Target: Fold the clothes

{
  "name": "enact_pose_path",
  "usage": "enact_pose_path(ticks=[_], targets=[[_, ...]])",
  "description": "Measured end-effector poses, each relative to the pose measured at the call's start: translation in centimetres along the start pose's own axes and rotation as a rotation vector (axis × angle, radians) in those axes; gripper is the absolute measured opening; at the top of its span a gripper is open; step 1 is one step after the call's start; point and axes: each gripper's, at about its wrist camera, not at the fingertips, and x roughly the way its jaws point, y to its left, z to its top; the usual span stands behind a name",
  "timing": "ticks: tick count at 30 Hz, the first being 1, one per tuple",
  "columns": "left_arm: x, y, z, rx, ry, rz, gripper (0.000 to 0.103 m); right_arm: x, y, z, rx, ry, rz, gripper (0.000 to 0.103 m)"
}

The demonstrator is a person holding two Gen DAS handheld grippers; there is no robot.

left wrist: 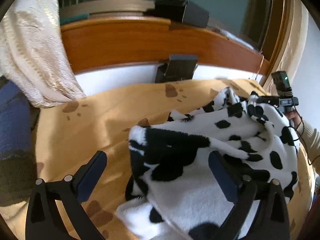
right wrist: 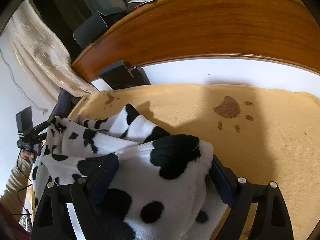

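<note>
While my left claw (left wrist: pixel 158 172) sits wide open gripping nothing, my right claw (right wrist: pixel 163 175) stands spread around the cow-print fleece (right wrist: pixel 160 180), bunched lower center on the bed's tan blanket (right wrist: pixel 260 150); grip unclear.
</note>
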Motion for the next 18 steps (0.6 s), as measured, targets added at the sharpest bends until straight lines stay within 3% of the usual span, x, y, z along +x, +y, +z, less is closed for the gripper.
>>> enact_pose_path(ticks=[1, 2, 3, 5, 7, 14, 18], targets=[[0.7, -0.1, 0.2, -0.018, 0.021, -0.014, 0.101, 0.2, 0.1, 0.0, -0.007, 0.005, -0.017, 0.068], [1.3, -0.1, 0.4, -0.038, 0.04, -0.028, 0.094, 0.4, 0.3, 0.0, -0.014, 0.01, -0.035, 0.057], [1.9, -0.1, 0.5, -0.065, 0.061, -0.056, 0.084, 0.5, 0.3, 0.0, -0.014, 0.012, -0.05, 0.035], [2.7, 0.1, 0.4, -0.121, 0.089, -0.096, 0.033, 0.4, 0.4, -0.1, -0.015, 0.006, -0.072, 0.025], [2.5, 0.2, 0.2, -0.163, 0.078, -0.105, 0.018, -0.7, 0.6, 0.0, -0.017, -0.032, -0.083, 0.014], [-4.5, 1.5, 0.4, -0.305, -0.157, -0.157, 0.015, -6.2, 1.4, 0.9, 0.005, -0.215, -0.105, 0.012], [-6.5, 1.7, 1.2, -0.337, -0.219, -0.133, 0.015, -8.4, 2.2, 2.4, 0.028, -0.319, -0.11, 0.012]])
